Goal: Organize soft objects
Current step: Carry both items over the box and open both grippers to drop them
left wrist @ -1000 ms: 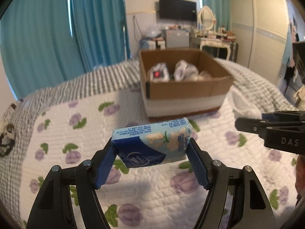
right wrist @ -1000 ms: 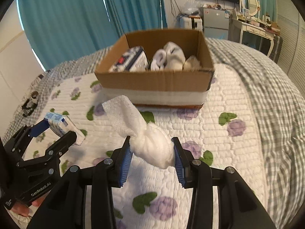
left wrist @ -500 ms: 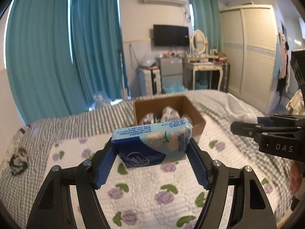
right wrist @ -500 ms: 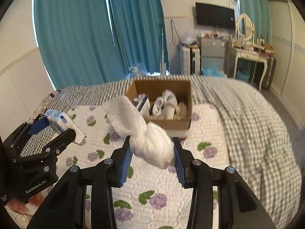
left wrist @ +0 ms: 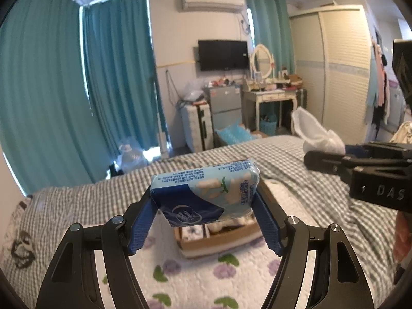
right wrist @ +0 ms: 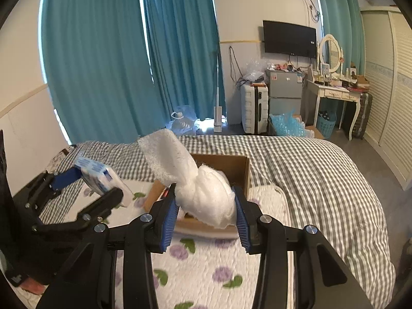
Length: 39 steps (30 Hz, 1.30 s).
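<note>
My left gripper is shut on a blue tissue pack, held high above the bed. The pack and that gripper also show at the left of the right wrist view. My right gripper is shut on a white knotted cloth, whose loose end sticks up to the left. From the left wrist view the cloth and right gripper appear at the right. A cardboard box holding soft items sits on the bed below and beyond both grippers, largely hidden by what they hold.
The bed has a floral quilt over a grey checked blanket. Teal curtains, a suitcase, a small fridge, a dressing table and a wardrobe stand beyond the bed.
Both grippers rose well above the bed with their loads still held. The box dropped lower in both views and now sits behind the held items; more of the room shows.
</note>
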{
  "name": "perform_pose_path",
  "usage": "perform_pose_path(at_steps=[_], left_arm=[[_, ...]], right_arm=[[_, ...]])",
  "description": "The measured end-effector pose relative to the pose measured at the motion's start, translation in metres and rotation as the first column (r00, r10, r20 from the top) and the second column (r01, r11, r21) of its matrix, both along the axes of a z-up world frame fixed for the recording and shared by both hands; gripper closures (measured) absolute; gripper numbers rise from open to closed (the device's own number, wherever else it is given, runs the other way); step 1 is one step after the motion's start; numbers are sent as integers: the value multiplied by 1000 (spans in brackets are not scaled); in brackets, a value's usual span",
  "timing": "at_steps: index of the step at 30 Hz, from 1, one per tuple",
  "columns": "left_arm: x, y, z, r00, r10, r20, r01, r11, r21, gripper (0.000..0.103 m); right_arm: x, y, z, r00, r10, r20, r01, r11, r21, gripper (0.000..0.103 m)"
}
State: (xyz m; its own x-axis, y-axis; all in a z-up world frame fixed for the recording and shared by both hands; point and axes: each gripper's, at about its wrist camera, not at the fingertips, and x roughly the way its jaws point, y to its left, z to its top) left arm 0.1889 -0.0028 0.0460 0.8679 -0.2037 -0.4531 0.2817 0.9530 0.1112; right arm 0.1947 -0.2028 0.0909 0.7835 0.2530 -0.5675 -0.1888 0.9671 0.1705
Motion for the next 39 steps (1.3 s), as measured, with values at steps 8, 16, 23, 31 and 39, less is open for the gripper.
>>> perform_pose_path(at_steps=[8,16,23,31,39], left_arm=[[104,-21,-64,995,11,-103,-10,1000,17,31],[136,-39,-122,988,-34,-151,37,999,20,30],[141,-28,-120,988,70,-139,-74,997,-24,25],[128,-28,-89,989,91,-115,-92,996,0,25],[84,-27,-5,997,80,-16,-81,996,-36,25]], right_arm=[[114,3,-67,989,-20,-149,22,1000,11,63],[164,5,-130,975,0,-224,14,998,63,56],[161,-1,-131,989,-23,-148,40,993,113,17],[136,-16,-93,991,-32,-126,46,993,106,15],[75,-38,-16,997,-71,-41,75,992,101,15]])
